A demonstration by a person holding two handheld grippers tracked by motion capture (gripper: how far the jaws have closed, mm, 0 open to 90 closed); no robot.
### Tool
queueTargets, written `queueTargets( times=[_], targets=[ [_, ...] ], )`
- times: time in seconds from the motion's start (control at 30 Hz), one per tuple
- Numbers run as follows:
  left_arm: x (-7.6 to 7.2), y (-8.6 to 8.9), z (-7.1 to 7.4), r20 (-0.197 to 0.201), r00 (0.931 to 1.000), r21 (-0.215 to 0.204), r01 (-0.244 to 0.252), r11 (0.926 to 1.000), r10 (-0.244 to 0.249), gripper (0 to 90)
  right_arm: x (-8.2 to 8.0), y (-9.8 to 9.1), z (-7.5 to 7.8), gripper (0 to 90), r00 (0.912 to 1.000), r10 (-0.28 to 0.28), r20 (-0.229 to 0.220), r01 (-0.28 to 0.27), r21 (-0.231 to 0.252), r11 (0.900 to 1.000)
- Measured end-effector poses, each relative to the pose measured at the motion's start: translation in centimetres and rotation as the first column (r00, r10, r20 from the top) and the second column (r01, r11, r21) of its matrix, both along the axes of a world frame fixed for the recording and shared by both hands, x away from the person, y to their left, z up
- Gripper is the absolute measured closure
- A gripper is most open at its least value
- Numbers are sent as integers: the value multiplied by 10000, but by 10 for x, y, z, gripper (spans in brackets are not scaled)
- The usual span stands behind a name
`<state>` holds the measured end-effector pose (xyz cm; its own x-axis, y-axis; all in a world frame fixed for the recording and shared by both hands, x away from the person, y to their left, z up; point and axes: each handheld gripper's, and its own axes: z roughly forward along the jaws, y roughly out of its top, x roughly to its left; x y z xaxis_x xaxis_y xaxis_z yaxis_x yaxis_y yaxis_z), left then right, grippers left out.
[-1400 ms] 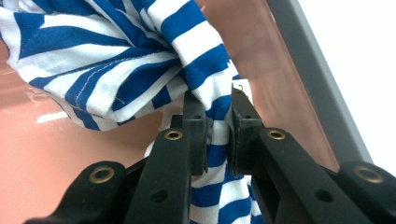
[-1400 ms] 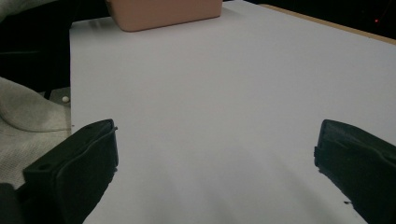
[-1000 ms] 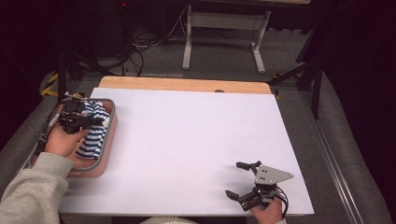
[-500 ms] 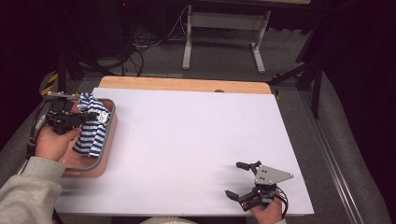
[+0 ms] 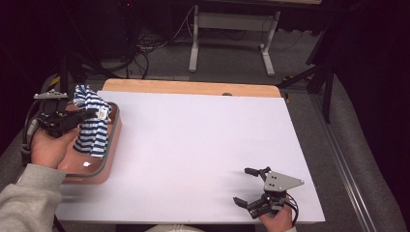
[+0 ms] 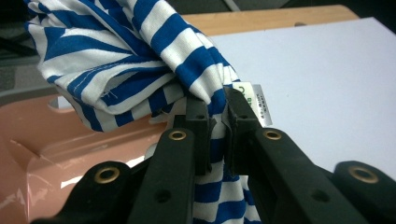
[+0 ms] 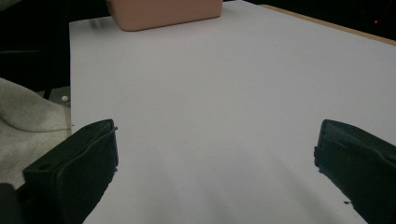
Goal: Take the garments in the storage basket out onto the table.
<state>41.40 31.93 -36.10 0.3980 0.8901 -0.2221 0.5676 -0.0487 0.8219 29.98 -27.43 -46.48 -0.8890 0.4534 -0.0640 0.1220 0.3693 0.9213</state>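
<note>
A blue-and-white striped garment [image 5: 93, 121] hangs bunched over a pink tray [image 5: 112, 145] at the table's left edge. My left gripper [image 5: 89, 113] is shut on its fabric beside a small white label, and the cloth dangles from the jaws. In the left gripper view the two black jaws pinch the striped garment [image 6: 140, 56] at the left gripper [image 6: 217, 105], with the pink tray [image 6: 51, 135] below. My right gripper [image 5: 245, 186] rests near the front right of the table, jaws wide apart with nothing between them. In its own view the right gripper [image 7: 215, 154] frames bare white tabletop.
The white tabletop [image 5: 203, 140] stretches between the two hands, with a wooden strip [image 5: 193, 88] along its far edge. Beyond it stand a metal stand [image 5: 227, 29] and cables on the floor. A grey sleeve [image 5: 24, 198] enters at the bottom left.
My left gripper has lifted the striped garment out of the tray and drawn it leftwards; it now hangs instead of lying flat. The right gripper has stayed put.
</note>
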Motion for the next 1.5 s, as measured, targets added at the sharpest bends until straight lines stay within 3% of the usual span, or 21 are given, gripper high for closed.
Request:
queueTargets(
  times=[0.3,0.53,0.77,0.97,1.2,1.27,1.33,1.37,1.5],
  targets=[
    [-8,0,7,772,9970,-215,90,9997,-73,824,0,0,0,1,10000,6,5,-6,-11,10000],
    [-15,-1,12,1549,9878,-394,217,9990,-154,824,0,0,0,1,10000,-6,-8,6,11,10000],
    [-20,-2,15,1808,9833,-653,338,9973,-215,823,0,0,0,1,10000,-1,2,1,13,10000],
    [-27,-8,21,2175,9752,-930,629,9937,-413,823,0,0,0,1,10000,7,-4,-7,1,10000],
    [-31,-17,25,2583,9608,-1248,1367,9827,-1008,822,0,0,0,1,10000,2,1,-2,17,10000],
    [-34,-22,25,2853,9506,-1409,1677,9757,-1222,821,0,0,0,1,10000,11,-17,-11,40,10000],
    [-35,-24,25,2912,9476,-1490,1802,9723,-1310,821,0,0,0,1,10000,12,-18,-12,40,10000],
    [-37,-29,26,3067,9403,-1576,2032,9664,-1477,821,0,0,0,1,10000,4,-28,-4,48,10000],
    [-41,-42,28,3346,9250,-1451,2396,9600,-1803,821,0,0,0,1,10000,16,-15,-16,47,10000]
  ],
)
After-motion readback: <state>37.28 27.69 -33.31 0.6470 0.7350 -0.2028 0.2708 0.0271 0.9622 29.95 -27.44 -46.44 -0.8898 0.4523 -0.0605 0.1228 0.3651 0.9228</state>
